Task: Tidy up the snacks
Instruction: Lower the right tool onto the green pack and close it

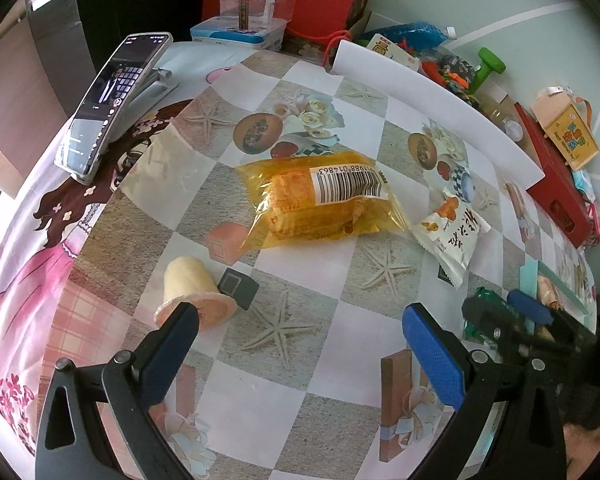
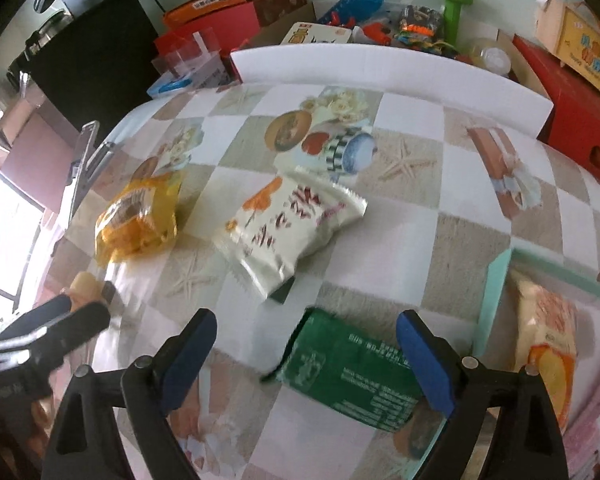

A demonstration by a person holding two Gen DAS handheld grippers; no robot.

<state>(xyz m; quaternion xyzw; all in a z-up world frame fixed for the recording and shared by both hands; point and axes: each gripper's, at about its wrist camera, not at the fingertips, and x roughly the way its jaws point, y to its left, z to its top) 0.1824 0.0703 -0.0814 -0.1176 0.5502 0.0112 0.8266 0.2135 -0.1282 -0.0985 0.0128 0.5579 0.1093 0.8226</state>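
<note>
A yellow see-through snack packet [image 1: 320,200] [image 2: 140,216] lies mid-table, with a white packet with red lettering [image 1: 452,232] [image 2: 292,224] to its right. A peach jelly cup [image 1: 192,292] lies on its side beside a small black block [image 1: 238,292]. My left gripper [image 1: 300,336] [image 2: 66,316] hangs open over bare cloth, its left finger in front of the cup. My right gripper [image 2: 308,356] [image 1: 504,312] stands open around a green packet [image 2: 348,372] [image 1: 480,296]. The packet sits against the right pad and well apart from the left pad.
A teal tray [image 2: 496,292] at the right holds a cream and orange packet [image 2: 548,340]. A phone on a stand [image 1: 112,100] stands at the far left. A white foam board [image 1: 440,92] walls off red boxes [image 2: 572,108] and toys behind.
</note>
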